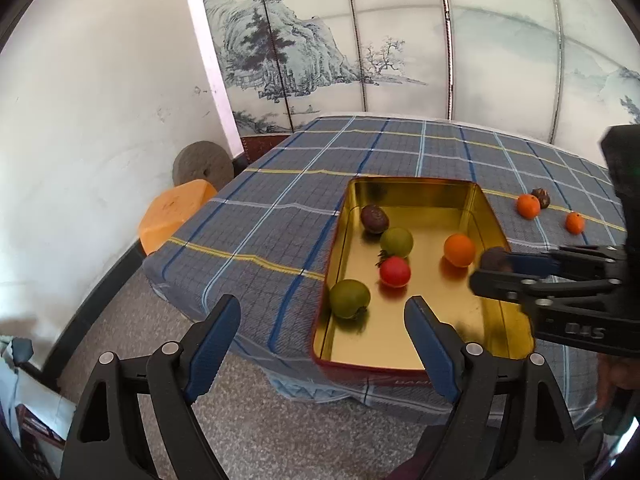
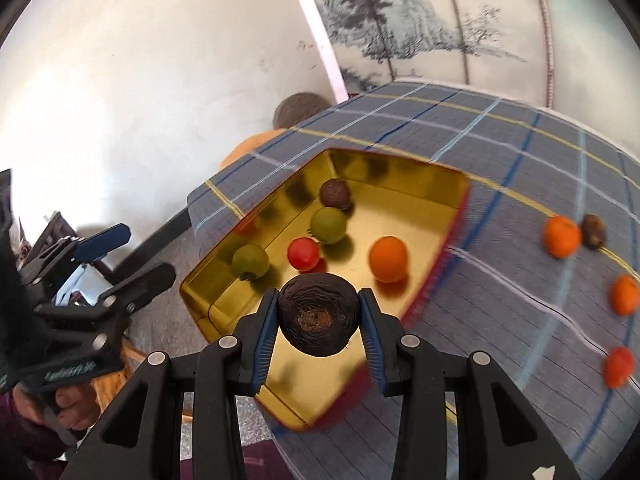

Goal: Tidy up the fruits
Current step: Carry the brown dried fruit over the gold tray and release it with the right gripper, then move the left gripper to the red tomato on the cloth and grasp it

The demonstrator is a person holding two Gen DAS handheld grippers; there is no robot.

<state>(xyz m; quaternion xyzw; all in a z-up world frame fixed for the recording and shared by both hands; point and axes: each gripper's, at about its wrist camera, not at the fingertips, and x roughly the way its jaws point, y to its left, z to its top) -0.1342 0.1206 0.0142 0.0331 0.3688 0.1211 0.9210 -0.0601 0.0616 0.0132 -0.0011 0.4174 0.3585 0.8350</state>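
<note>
A: What lies around the gold tin [image 1: 486, 208]?
B: Two oranges [image 2: 561, 236] and a dark fruit sit on the plaid cloth [image 1: 280, 216] beyond its right wall.

A: Inside it?
B: Two green fruits, a red one [image 1: 395, 271], an orange, a brown one.

A: The claws?
B: The right gripper [image 2: 319, 312] pinches a wrinkled dark fruit [image 2: 318, 314] above the tin's near end; the left gripper [image 1: 322, 320] is spread and empty at its near left corner.

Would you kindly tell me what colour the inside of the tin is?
Shiny gold inside the tin, with a red outer rim; the left wrist view shows it best.
</note>
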